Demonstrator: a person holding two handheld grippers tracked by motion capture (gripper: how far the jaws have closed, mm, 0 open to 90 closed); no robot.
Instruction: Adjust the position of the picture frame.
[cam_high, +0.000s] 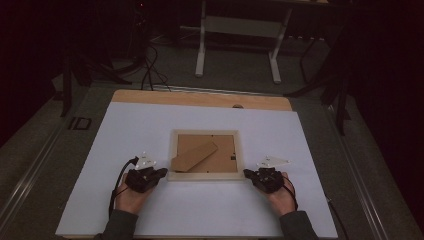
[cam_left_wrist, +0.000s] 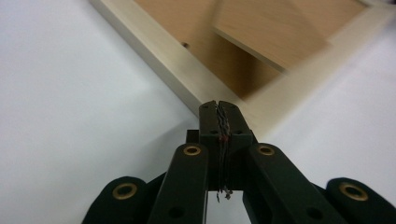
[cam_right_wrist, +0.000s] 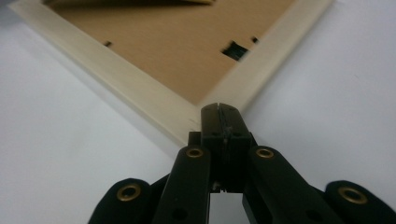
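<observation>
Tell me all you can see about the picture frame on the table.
The picture frame lies flat, back side up, near the middle of the white table. Its border looks like pale wood; the brown backing board carries a folded stand lying diagonally. The shut left gripper and right gripper point their tips at its two near corners; whether they touch is unclear.

Dim room, grey floor (cam_high: 240, 75) (cables trailing), white-legged stand (cam_high: 237, 37).

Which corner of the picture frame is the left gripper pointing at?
The near left corner of the picture frame. The left gripper has its shut tips right at it, while the right gripper points at the near right corner. The two far corners have nothing beside them.
</observation>
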